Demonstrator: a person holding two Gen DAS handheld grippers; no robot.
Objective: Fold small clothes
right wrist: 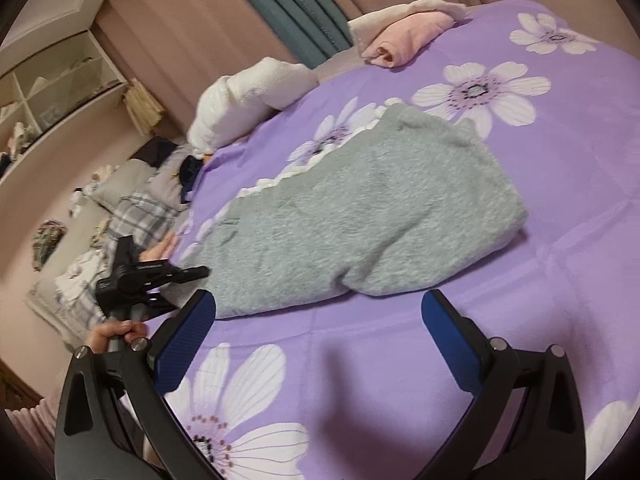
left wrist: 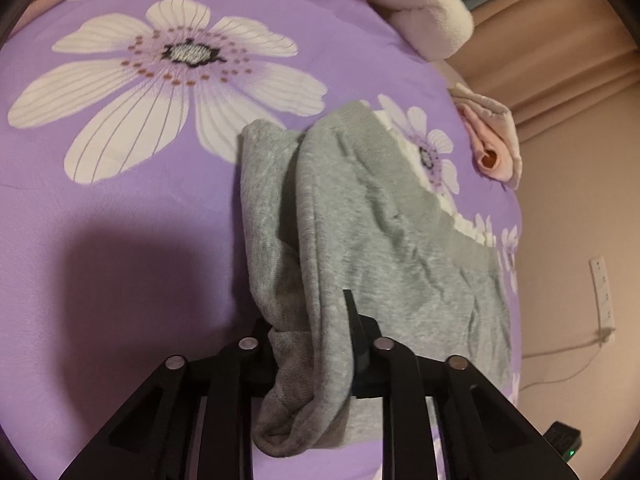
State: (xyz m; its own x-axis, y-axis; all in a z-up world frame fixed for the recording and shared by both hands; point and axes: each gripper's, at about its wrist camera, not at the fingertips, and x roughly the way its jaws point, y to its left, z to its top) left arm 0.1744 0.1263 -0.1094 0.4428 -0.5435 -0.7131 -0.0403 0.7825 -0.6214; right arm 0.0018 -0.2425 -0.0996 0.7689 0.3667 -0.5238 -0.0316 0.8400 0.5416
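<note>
No legible text anywhere.

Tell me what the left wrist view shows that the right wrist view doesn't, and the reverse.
Only the left wrist view: the left gripper close up, shut on a bunched edge of the grey garment, and a wall socket with a cable.

Only the right wrist view: the right gripper, open and empty above the purple bedspread; shelves; a plaid pillow; the hand holding the left gripper.

Both: the garment, the bedspread, a rolled pink cloth and a white towel.
</note>
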